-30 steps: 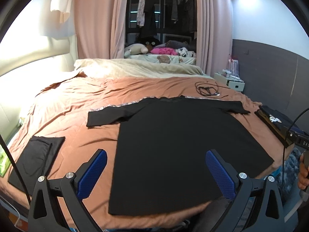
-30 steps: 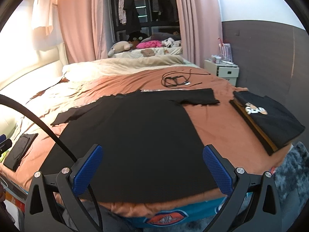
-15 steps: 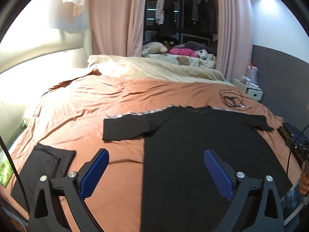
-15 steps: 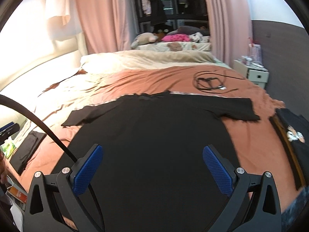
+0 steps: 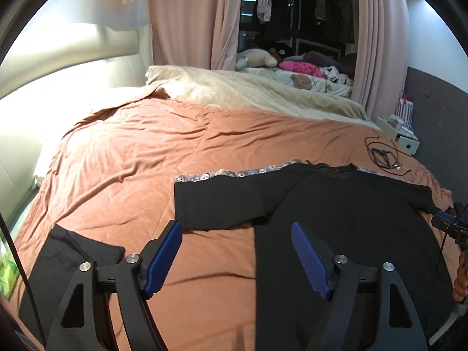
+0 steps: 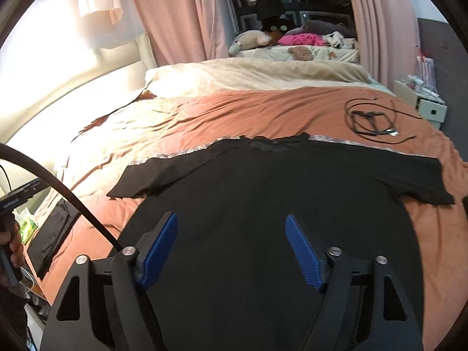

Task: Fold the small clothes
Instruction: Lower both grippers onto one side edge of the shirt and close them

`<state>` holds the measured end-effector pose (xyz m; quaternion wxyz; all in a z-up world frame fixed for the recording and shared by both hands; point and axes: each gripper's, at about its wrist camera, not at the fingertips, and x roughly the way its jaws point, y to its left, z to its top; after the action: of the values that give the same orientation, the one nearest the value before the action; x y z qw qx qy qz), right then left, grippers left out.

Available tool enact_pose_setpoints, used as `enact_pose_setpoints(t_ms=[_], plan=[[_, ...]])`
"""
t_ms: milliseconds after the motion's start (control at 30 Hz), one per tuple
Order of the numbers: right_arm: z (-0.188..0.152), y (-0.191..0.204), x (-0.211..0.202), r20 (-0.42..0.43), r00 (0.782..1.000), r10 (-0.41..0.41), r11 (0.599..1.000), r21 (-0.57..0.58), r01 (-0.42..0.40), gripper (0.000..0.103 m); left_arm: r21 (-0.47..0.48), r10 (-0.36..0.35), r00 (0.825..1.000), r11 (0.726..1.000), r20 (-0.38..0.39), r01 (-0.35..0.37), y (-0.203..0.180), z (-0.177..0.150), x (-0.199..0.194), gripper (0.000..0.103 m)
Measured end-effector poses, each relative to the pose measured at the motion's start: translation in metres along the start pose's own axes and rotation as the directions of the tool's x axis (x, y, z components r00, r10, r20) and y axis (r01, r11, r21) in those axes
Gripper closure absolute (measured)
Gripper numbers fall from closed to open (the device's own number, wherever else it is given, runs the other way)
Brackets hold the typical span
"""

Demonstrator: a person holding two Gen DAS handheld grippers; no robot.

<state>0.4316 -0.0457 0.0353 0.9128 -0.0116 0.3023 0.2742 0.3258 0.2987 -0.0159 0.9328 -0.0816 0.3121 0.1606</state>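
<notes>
We hold both grippers over a black T-shirt [image 6: 263, 193] spread flat on the bed [image 5: 152, 158].

The T-shirt lies face down on the terracotta cover with sleeves out to both sides, its collar pointing toward the beige blanket [image 5: 251, 93]. Our left gripper [image 5: 237, 260] hovers above the shirt's left edge below the sleeve, its jaws closing with nothing pinched between them. Our right gripper [image 6: 231, 251] hangs over the shirt's middle, jaws likewise closing on empty air. A folded dark garment [image 5: 67, 257] rests near the bed's left edge, well apart from the shirt. A coiled black cable [image 6: 371, 120] lies beyond the right sleeve. The white bedside cabinet [image 6: 421, 99] carries small items, too blurred for us to tell what they are.
</notes>
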Motion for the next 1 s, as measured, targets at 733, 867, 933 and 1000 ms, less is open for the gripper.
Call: enact_pose_setpoints(t_ms=[733, 867, 933, 1000], plan=[[0.085, -0.002, 0.182, -0.141, 0.979, 0.144, 0.989, 0.037, -0.140, 0.074, -0.117, 0.030, 0.975, 0.991, -0.222, -0.058, 0.083, 0.028, 0.174, 0.057], [0.088, 0.009, 0.212, -0.186, 0.968, 0.169, 0.986, 0.036, -0.165, 0.077, -0.130, 0.036, 0.965, 0.989, -0.260, -0.072, 0.094, 0.027, 0.208, 0.057], [0.091, 0.015, 0.229, -0.202, 0.962, 0.184, 0.983, 0.039, -0.180, 0.081, -0.132, 0.042, 0.960, 0.988, -0.277, -0.081, 0.099, 0.026, 0.221, 0.057], [0.094, 0.018, 0.247, -0.222, 0.953, 0.204, 0.979, 0.049, -0.198, 0.085, -0.152, 0.035, 0.957, 0.985, -0.288, -0.082, 0.104, 0.026, 0.232, 0.057]])
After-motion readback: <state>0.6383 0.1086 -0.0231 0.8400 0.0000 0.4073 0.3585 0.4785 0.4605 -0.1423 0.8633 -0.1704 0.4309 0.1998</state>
